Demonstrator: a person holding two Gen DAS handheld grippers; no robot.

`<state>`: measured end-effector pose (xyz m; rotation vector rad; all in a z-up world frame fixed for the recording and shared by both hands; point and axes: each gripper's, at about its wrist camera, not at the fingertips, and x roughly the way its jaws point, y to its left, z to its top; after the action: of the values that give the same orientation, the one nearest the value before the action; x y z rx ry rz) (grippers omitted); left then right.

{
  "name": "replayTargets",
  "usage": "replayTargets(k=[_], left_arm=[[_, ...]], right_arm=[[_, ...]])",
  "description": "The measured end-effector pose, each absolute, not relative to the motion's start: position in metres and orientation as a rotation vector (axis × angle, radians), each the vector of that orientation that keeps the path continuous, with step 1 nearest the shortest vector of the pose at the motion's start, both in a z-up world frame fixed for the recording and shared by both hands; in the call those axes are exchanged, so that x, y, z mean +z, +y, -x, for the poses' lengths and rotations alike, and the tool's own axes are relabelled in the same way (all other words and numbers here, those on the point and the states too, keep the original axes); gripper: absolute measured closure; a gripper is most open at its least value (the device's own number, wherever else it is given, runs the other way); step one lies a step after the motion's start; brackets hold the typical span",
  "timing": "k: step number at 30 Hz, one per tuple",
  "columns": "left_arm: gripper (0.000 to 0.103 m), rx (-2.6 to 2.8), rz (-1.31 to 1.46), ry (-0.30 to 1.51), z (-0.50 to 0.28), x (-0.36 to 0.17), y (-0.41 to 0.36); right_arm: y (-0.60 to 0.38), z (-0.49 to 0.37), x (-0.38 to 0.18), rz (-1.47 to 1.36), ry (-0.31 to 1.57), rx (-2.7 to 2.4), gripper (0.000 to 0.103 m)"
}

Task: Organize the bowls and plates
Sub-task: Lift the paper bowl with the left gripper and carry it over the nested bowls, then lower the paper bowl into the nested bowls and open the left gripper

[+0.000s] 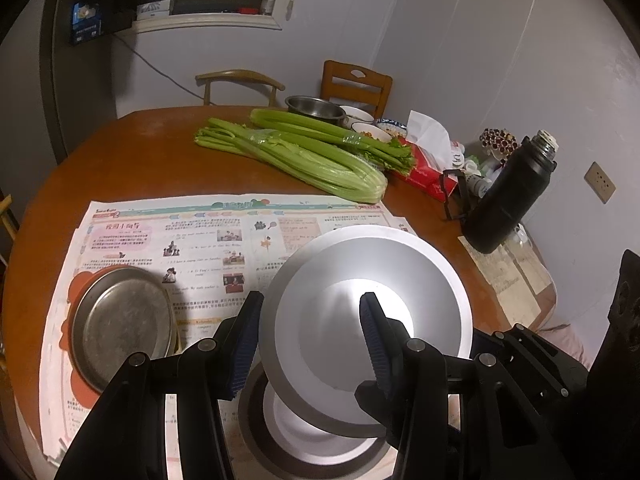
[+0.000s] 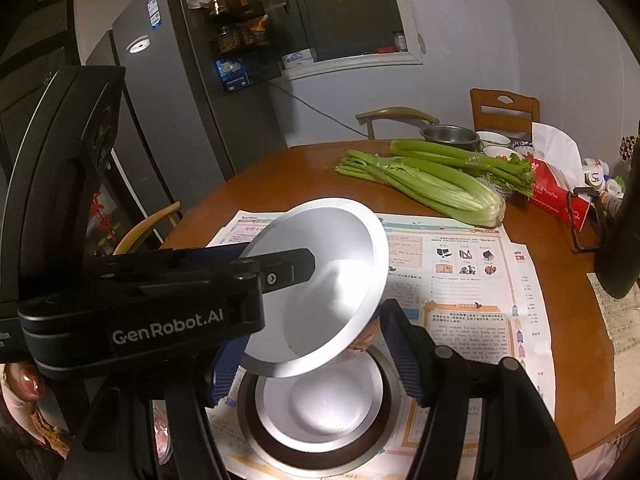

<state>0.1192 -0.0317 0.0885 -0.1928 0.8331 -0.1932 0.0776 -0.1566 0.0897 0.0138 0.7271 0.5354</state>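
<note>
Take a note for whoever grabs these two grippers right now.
Left gripper: shut on the silver bowl, one finger inside its rim; the bowl is tilted in the air.
Right gripper: fingers flank the bowl's base; contact unclear.
Below: a second bowl nested in a dark-rimmed dish on the newspaper. A metal plate lies to the left.
Left to do: probably set the held bowl down and stack it.

The lifted bowl is smooth, matt, silvery metal. The flat plate is dull, scuffed metal. The surface is shiny brown wood with thin printed paper on it. The fingers have ridged blue pads on black plastic.
</note>
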Motion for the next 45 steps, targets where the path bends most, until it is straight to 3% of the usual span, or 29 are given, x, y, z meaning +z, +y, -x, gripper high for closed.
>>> replayTargets(k=[45], left_arm=[[0.053, -0.152, 0.156, 0.918, -0.085, 0.03, -0.038]], right_arm=[[-0.154, -0.053, 0.038, 0.031, 0.851, 0.572, 0.037]])
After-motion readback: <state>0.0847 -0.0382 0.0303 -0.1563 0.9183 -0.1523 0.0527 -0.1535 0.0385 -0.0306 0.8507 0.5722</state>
